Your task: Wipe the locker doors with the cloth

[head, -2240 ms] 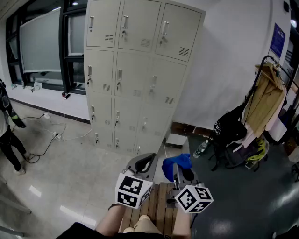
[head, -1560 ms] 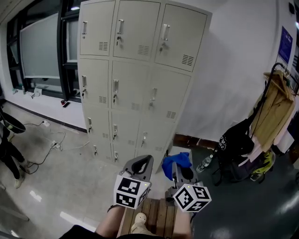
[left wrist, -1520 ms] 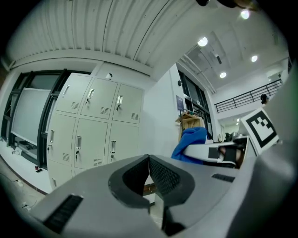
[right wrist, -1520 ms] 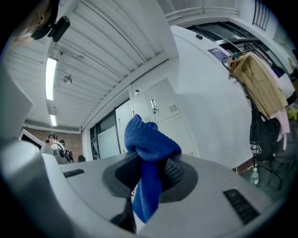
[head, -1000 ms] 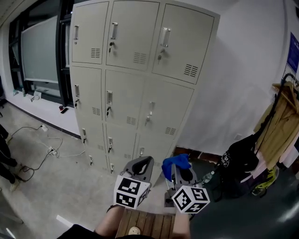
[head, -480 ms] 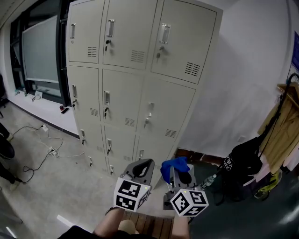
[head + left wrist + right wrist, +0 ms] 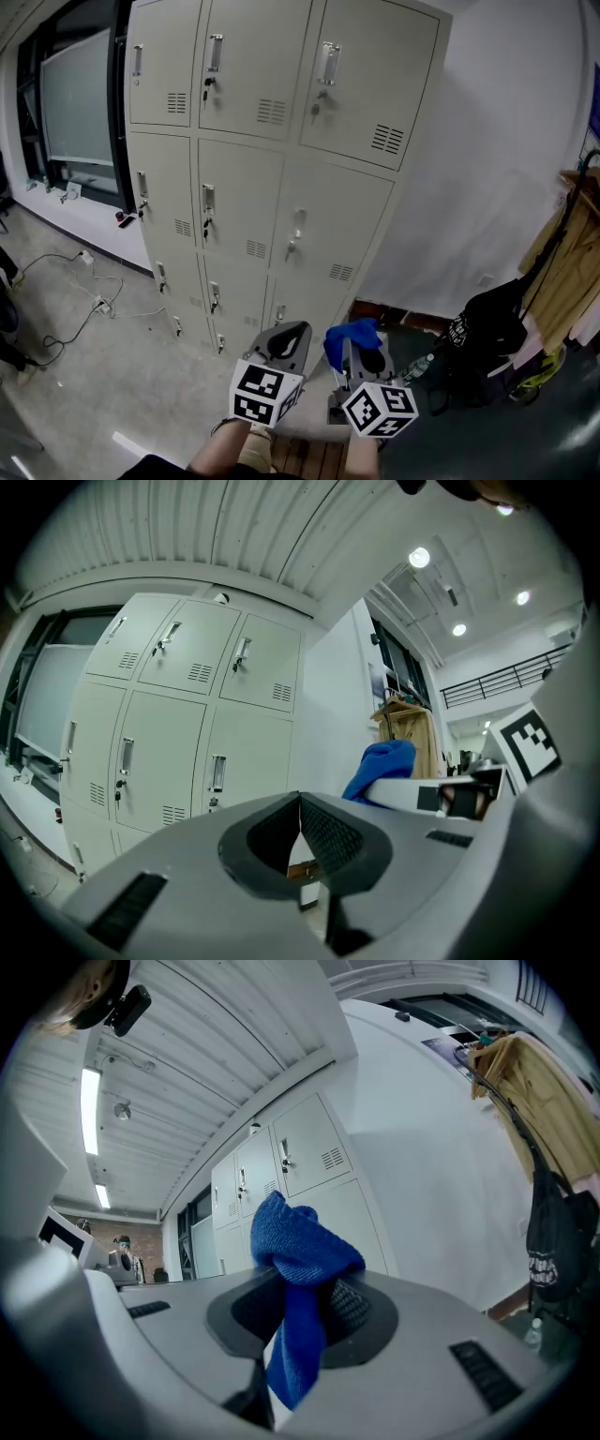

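Locker block (image 7: 272,159) larger in head view than 2.2 s ago, now filling upper left and centre; wooden bench (image 7: 298,457) nearly off bottom edge. Left gripper (image 7: 284,337) lower centre, jaws closed tip to tip, nothing between. Right gripper (image 7: 361,352) just beside it, clamped on blue cloth (image 7: 349,336); cloth bunched above jaws, tail hanging below, apart from locker doors.

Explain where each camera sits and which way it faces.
Head view: on the person's head, facing down at the tall grey metal locker cabinet; shows left gripper, right gripper.
Left gripper view: rides that gripper, looking along its shut, empty jaws at the lockers.
Right gripper view: likewise, along jaws clamping the blue cloth.
All three share lockers and cloth.
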{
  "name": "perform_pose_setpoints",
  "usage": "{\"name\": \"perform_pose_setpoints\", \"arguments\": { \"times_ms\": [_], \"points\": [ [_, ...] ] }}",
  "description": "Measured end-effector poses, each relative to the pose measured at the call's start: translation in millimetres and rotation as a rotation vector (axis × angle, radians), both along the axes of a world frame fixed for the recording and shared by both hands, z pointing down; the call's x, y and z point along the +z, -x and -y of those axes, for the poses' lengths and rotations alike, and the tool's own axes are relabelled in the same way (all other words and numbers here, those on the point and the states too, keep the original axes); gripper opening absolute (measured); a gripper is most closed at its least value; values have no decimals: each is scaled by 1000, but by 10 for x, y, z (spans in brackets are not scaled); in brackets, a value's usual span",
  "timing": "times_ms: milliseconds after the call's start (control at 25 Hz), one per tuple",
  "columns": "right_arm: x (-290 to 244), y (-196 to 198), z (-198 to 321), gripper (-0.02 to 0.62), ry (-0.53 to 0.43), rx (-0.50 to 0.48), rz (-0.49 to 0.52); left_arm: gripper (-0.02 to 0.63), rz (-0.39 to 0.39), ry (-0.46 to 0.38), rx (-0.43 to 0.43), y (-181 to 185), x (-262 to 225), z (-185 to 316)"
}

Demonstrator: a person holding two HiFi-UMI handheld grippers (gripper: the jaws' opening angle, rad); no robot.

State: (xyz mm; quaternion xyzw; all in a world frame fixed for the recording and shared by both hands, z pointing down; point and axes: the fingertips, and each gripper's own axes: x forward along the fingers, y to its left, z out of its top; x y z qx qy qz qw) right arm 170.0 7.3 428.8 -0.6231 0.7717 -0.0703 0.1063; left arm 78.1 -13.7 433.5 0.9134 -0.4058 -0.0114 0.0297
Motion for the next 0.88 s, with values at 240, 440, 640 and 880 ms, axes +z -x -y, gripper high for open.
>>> {"name": "perform_pose_setpoints", "arguments": {
  "times_ms": [240, 440, 640, 880],
  "points": [
    [-4, -106, 463, 75, 28, 18, -29, 9, -6, 8, 0, -79, -1, 478],
    [-129, -227, 973, 75, 9, 45, -36, 9, -29, -9, 33, -224, -121, 1017],
    [-349, -347, 1572, 75, -23, 87, -29, 9, -32, -32, 78, -366, -317, 1673],
    [-588, -410, 2212, 75, -53, 129, -8, 9, -31, -47, 117, -423, -585, 2330]
  ]
}}
